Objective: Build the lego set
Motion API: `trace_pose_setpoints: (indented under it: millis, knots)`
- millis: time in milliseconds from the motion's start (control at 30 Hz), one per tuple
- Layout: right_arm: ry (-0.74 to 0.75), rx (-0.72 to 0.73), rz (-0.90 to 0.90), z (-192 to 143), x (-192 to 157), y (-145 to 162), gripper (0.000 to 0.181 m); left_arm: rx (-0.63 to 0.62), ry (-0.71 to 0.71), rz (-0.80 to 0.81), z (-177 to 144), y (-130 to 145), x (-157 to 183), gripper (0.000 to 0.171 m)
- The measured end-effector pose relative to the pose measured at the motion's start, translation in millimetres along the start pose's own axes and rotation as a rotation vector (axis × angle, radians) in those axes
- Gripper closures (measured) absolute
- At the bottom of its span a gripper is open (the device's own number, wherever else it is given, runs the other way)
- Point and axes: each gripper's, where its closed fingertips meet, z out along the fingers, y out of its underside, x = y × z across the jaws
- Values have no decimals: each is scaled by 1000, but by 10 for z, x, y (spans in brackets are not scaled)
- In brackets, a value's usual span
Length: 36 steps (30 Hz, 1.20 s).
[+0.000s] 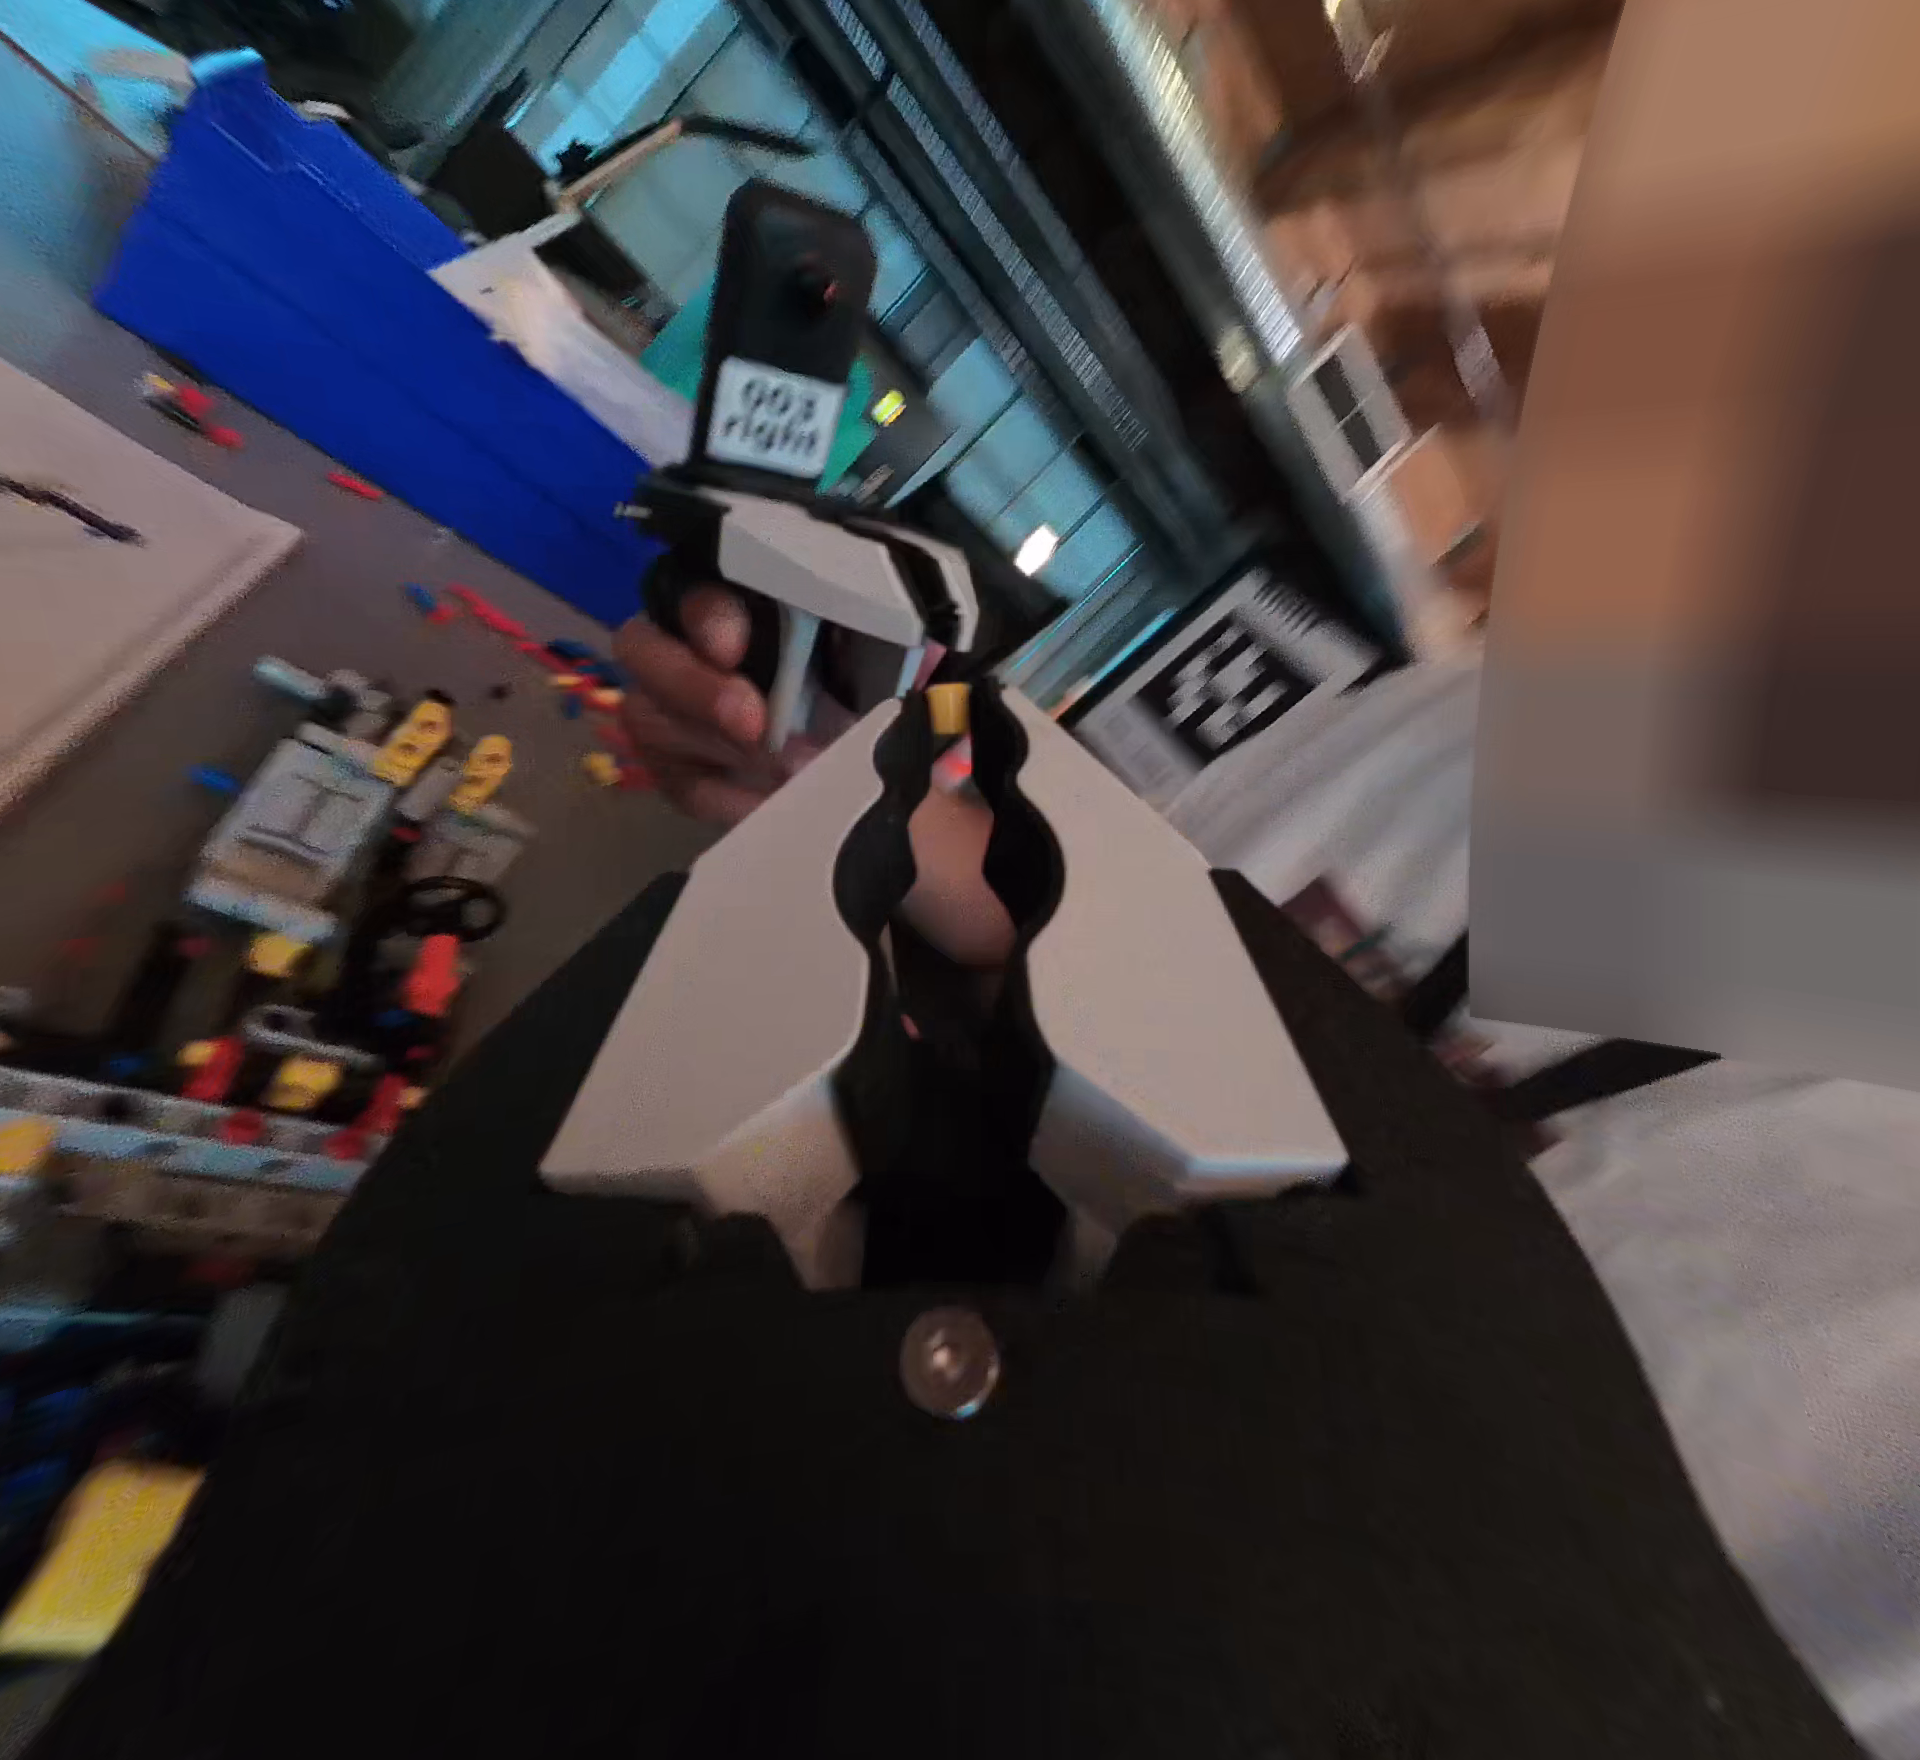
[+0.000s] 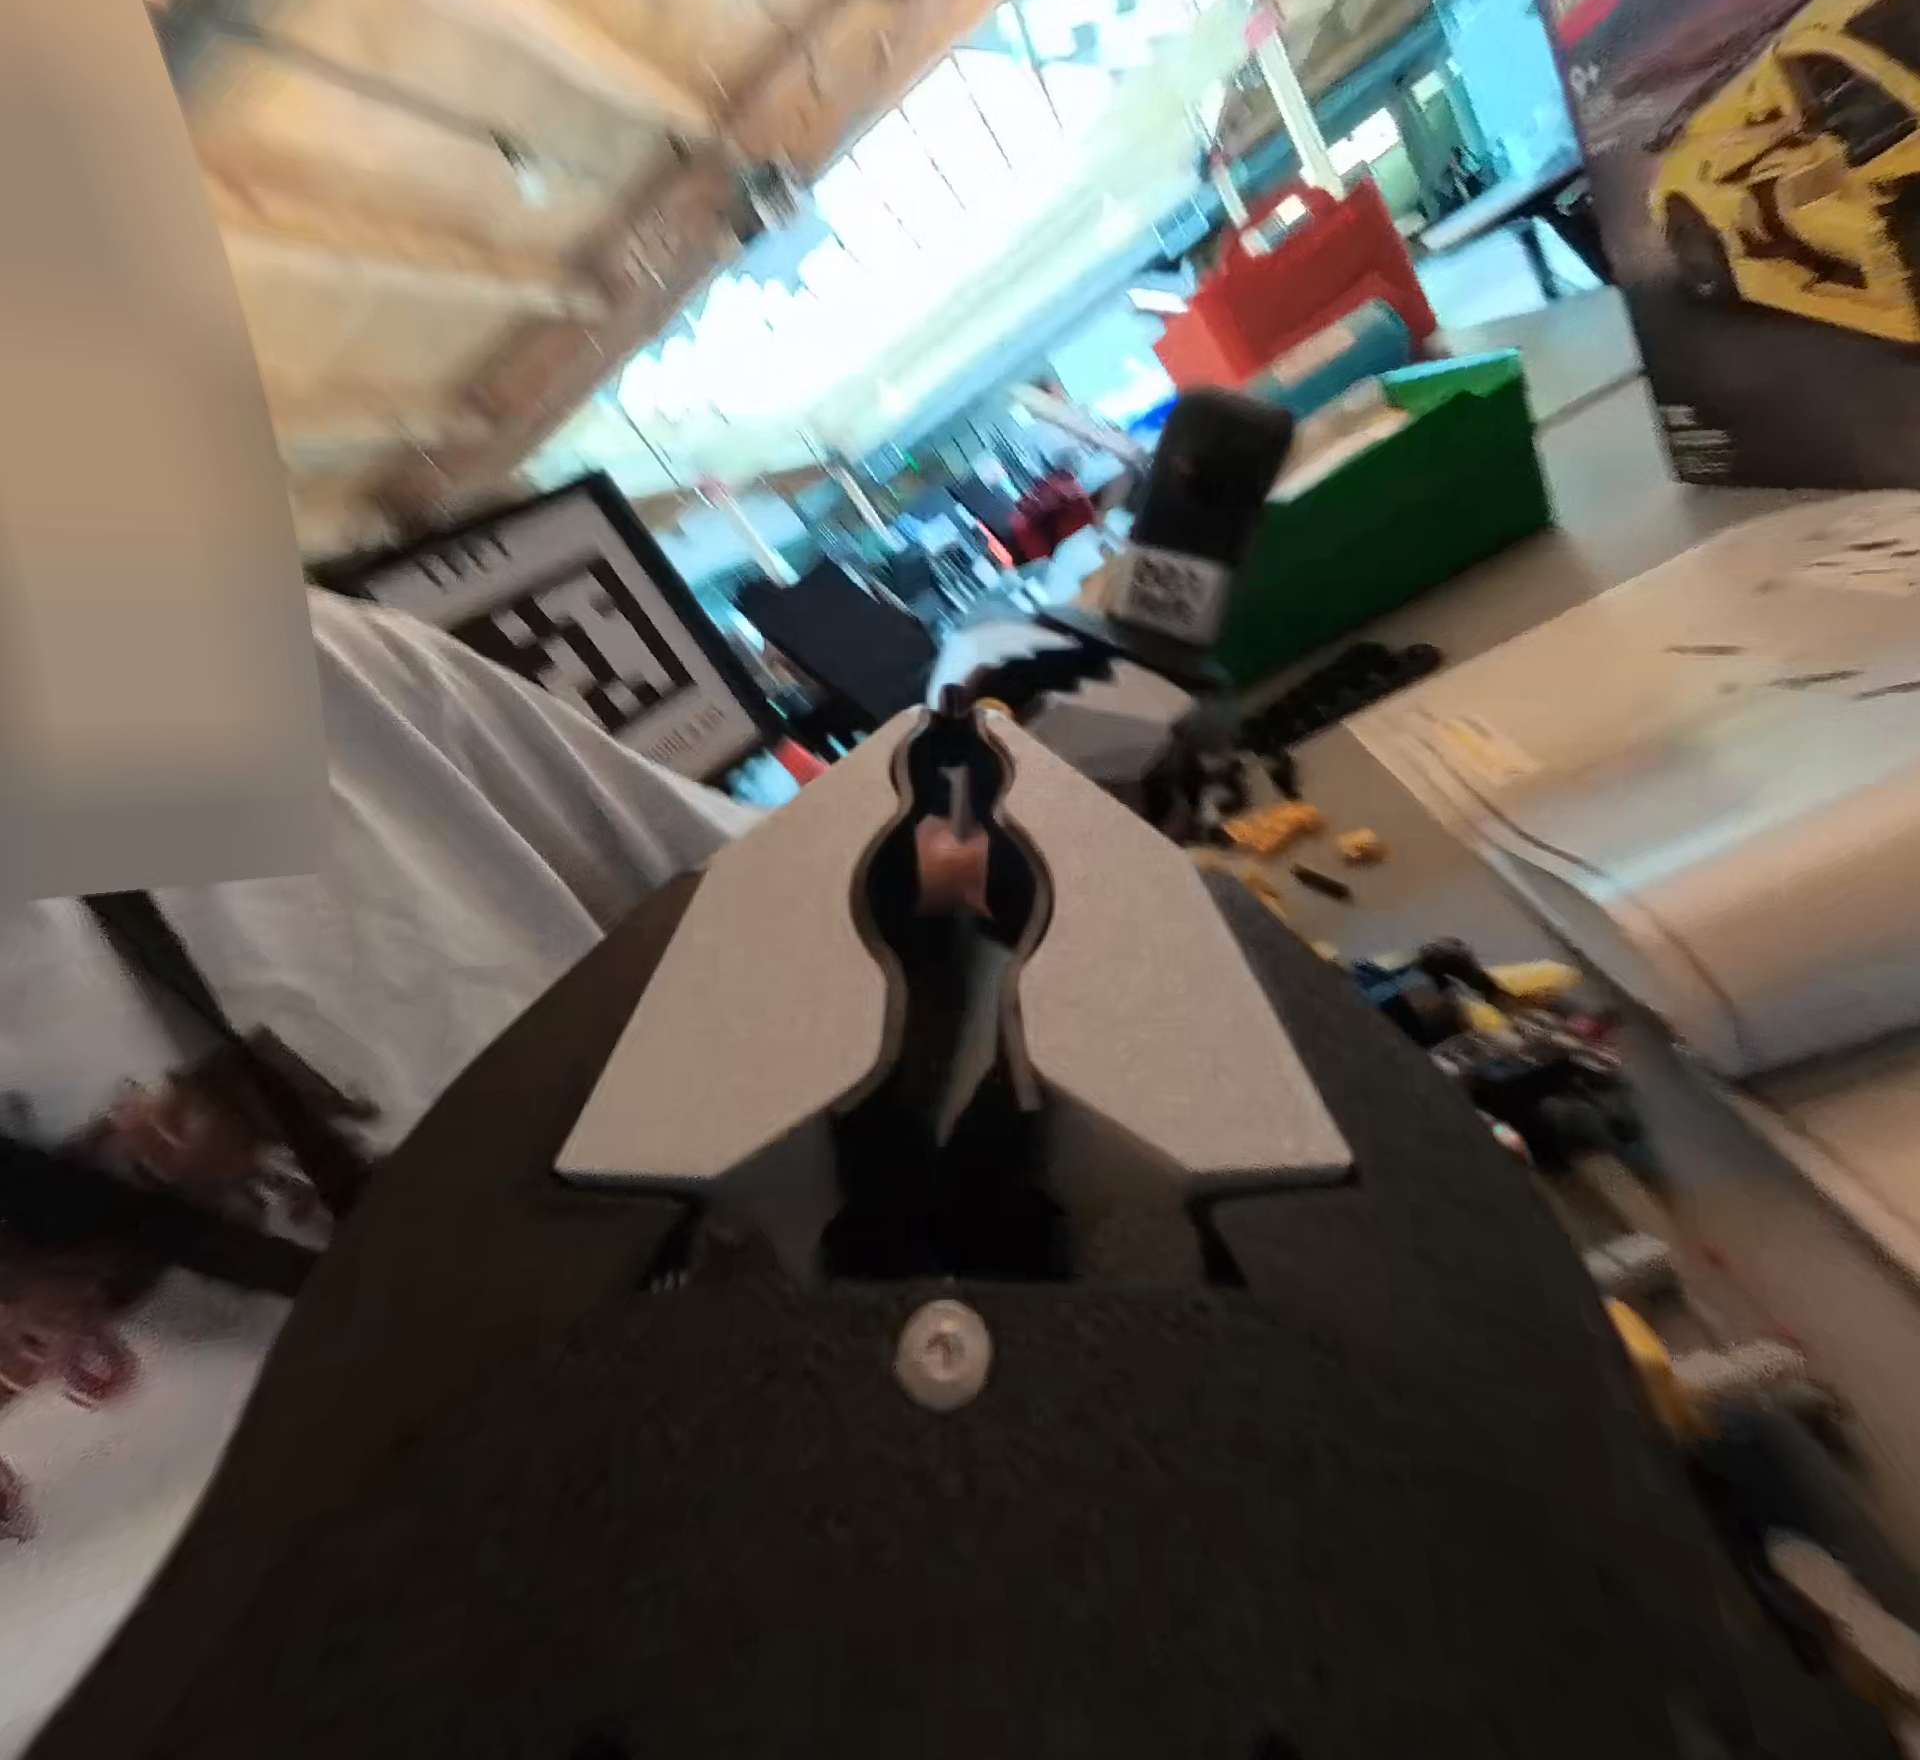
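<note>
Left gripper (image 1: 948, 723) pinching a small yellow piece (image 1: 948, 709) at its fingertips, right gripper (image 2: 951, 718) closed on a thin dark pin (image 2: 951, 704), tips meeting above the table, half-built model (image 1: 312, 889) lying left of the fingers, loose bricks (image 2: 1475, 1014) scattered right

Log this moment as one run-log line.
left gripper: shut on small yellow piece | right gripper: shut on small dark piece | both raised, tips meeting | partly built model: on table, untouched

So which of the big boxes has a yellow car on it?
The dark box standing at the far right. The green and red boxes beside it are plain-coloured.
</note>
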Motion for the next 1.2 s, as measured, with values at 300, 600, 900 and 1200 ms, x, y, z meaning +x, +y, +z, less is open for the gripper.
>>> trace_pose_setpoints:
  millis: [300,600,900,1200]
  knots:
    - [285,-667,-943,-183,-90,464,177,-367,2,275,-47,521,120,167]
    - [255,-965,-1138,-147,-61,887,176,-527,-85,305,-34,813,-57,167]
    - [282,-1065,-1178,-164,11,981,176,-610,-175,363,-121,899,-193,166]
    - [293,-1126,-1210,-161,84,1078,176,-673,-228,407,-147,995,-296,166]
